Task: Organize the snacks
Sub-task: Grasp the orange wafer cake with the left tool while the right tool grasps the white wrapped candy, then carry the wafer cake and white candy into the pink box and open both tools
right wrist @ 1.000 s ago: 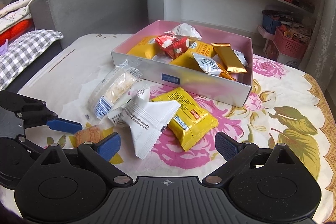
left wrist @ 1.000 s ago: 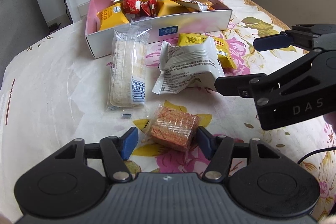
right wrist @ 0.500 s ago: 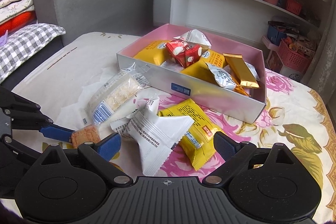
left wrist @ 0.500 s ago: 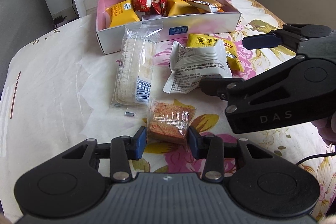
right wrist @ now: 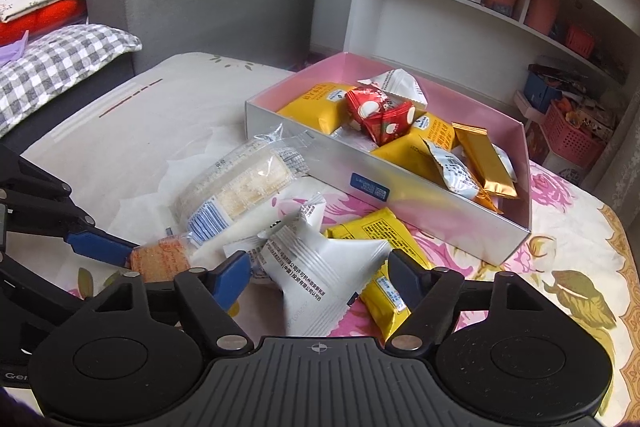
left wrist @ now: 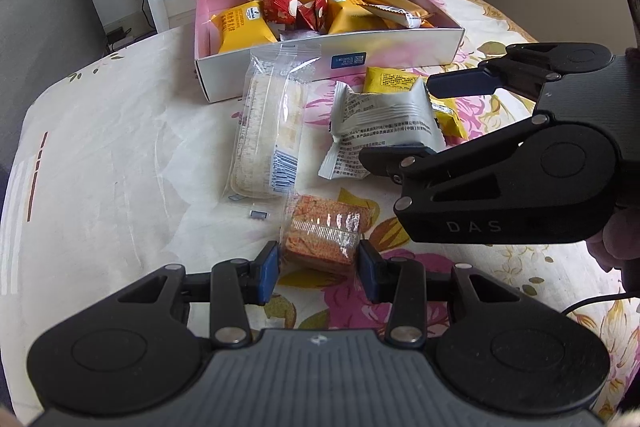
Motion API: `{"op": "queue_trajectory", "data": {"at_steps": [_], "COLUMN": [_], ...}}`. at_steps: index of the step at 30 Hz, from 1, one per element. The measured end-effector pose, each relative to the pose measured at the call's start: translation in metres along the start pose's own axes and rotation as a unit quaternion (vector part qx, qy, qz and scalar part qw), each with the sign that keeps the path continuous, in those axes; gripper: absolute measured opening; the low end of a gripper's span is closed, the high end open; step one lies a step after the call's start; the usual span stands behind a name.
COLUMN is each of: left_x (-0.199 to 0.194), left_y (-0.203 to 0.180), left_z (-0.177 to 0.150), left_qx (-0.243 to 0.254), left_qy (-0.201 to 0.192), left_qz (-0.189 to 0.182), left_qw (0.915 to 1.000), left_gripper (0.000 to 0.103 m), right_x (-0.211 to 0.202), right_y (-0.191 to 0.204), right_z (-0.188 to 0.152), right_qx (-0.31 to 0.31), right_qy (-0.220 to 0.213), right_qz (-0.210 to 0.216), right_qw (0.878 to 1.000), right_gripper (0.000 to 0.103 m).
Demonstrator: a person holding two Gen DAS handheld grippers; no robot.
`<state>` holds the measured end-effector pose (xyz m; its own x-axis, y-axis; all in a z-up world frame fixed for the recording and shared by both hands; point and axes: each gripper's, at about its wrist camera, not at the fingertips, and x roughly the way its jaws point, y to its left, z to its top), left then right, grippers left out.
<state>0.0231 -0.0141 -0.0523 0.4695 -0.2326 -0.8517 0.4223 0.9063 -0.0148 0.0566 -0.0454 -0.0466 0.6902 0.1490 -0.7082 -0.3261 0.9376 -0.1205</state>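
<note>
Snacks lie scattered before the pink box (left wrist: 280, 67) on my flowered table (left wrist: 120, 147). My left hand-held gripper (left wrist: 319, 267) clamps the orange wafer pack (left wrist: 320, 237) on both sides. My right hand-held gripper (right wrist: 320, 273) has just been closing around the white packet (right wrist: 320, 267), pads not yet pressing it.

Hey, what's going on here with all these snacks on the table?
A person is sorting snacks into the pink box with a gripper in each hand. The left gripper has closed on the small orange snack cake, which still sits on the flowered tablecloth. The right gripper has just been closing around the white packet, which lies between its jaws, though a firm grip is not clear. A clear-wrapped long cake and a yellow packet still lie outside the box.
</note>
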Motion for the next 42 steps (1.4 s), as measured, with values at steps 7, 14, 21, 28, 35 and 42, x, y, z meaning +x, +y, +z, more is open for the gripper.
{"op": "queue_trajectory", "data": {"at_steps": [7, 14, 21, 28, 35, 42], "left_x": [-0.001, -0.003, -0.008, -0.005, -0.005, -0.006], "left_y": [0.003, 0.006, 0.011, 0.013, 0.015, 0.021], "left_z": [0.0, 0.001, 0.001, 0.002, -0.001, -0.002], "left_qx": [-0.005, -0.009, -0.018, -0.021, -0.019, -0.023], "left_qy": [-0.002, -0.006, -0.012, -0.001, 0.003, 0.003], "left_qz": [0.002, 0.004, 0.004, 0.01, 0.012, 0.016], "left_qw": [1.0, 0.9999, 0.9998, 0.9997, 0.9997, 0.9996], "left_gripper": [0.038, 0.038, 0.038, 0.038, 0.038, 0.038], "right_x": [-0.004, -0.008, -0.013, -0.006, 0.019, 0.026], "right_y": [0.004, 0.001, -0.005, -0.017, -0.008, 0.004], "right_z": [0.002, 0.005, 0.004, 0.011, 0.02, 0.023], "right_qx": [-0.003, 0.013, 0.029, 0.108, 0.127, 0.124], "right_qy": [0.0, 0.004, 0.008, 0.033, 0.056, 0.057], "right_qz": [0.015, 0.03, 0.038, 0.053, 0.036, 0.031], "right_qw": [1.0, 0.999, 0.999, 0.992, 0.99, 0.99], "right_gripper": [0.045, 0.029, 0.025, 0.066, 0.069, 0.054]}}
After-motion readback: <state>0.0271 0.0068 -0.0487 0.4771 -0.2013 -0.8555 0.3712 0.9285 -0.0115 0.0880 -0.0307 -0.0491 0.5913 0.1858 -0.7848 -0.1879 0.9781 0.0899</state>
